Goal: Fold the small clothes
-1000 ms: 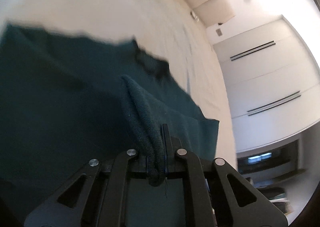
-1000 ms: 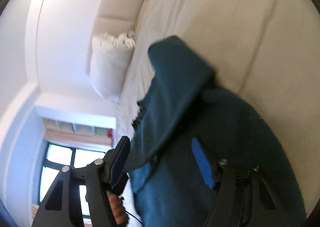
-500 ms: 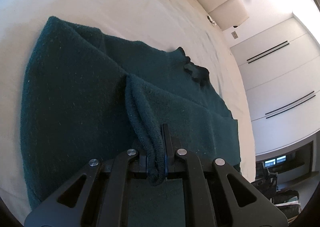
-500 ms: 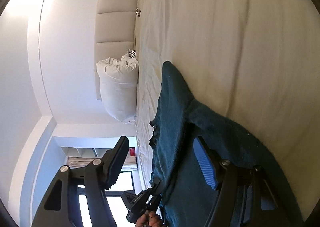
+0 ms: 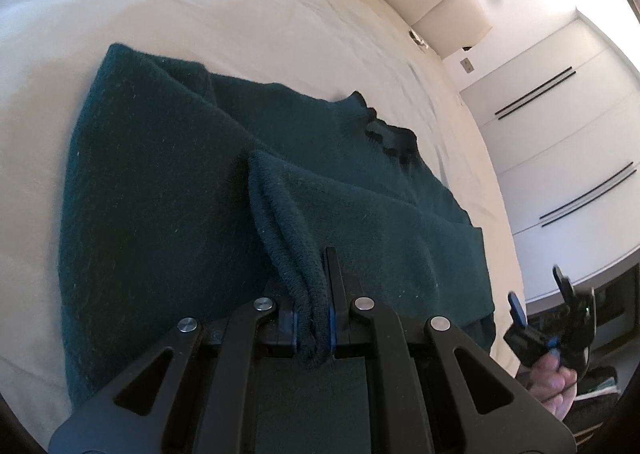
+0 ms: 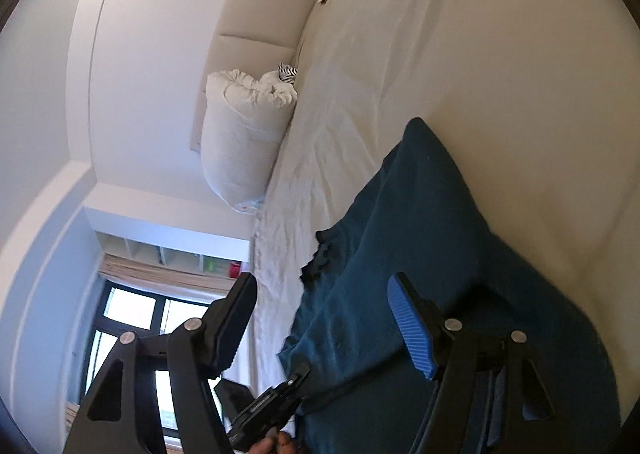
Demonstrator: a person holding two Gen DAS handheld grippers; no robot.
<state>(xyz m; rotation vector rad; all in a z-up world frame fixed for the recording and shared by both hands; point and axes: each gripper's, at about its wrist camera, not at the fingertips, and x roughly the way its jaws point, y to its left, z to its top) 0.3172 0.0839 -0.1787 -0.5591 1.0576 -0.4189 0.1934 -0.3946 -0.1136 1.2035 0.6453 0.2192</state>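
A: Dark teal knit, the sweater (image 5: 192, 190) lies flat on the cream bed sheet (image 5: 208, 6) now; a second ago it was blurred in mid-swing.

B: The left gripper (image 5: 312, 318) stays clamped on a ribbed edge, laid over the body.

A: The right gripper (image 6: 324, 318) stands open and empty, drawn back off the cloth.

B: So this fold is probably down; letting go seems next.

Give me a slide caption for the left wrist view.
Left gripper pinches a ribbed edge of the teal sweater spread on the bed.
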